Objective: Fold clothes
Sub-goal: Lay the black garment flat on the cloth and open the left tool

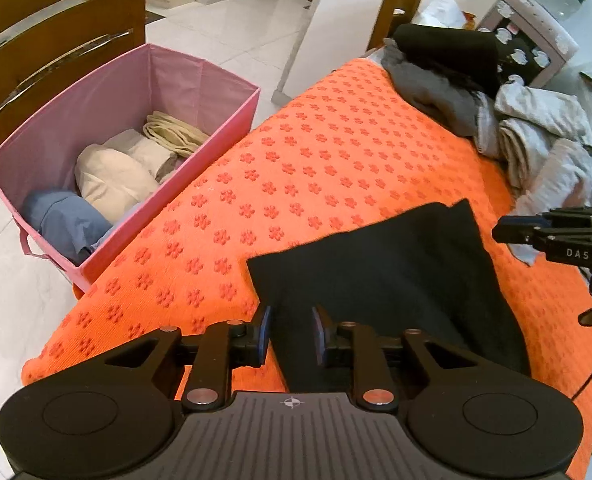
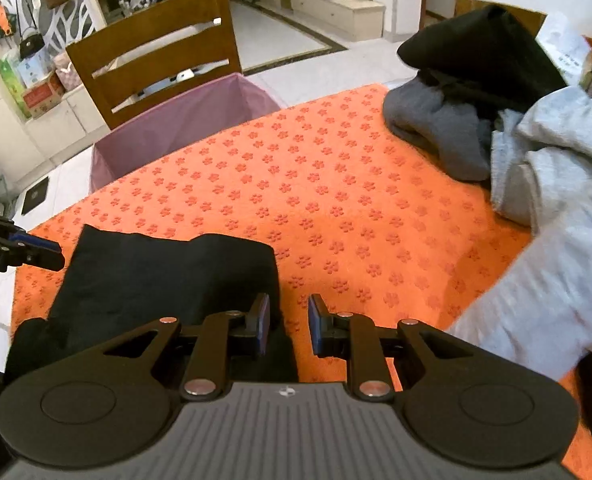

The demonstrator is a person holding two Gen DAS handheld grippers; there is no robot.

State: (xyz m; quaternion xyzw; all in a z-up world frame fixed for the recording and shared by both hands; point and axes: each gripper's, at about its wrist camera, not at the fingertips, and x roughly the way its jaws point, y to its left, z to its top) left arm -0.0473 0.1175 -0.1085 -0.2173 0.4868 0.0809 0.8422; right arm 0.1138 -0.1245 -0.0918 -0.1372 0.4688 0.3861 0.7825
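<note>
**Both grippers parted over the black garment**

My left gripper (image 1: 291,334) has its 2 fingers parted with nothing pinched; the black garment (image 1: 396,280) lies flat just beyond and beneath them on the orange mat (image 1: 316,160). My right gripper (image 2: 289,328) is likewise released, its left finger over the garment's edge, its right finger over bare mat. Farther out, right of the fingers, sits a pile of grey and black clothes (image 1: 496,112). Far left stands the pink bin (image 1: 107,92) holding folded pieces.
</note>
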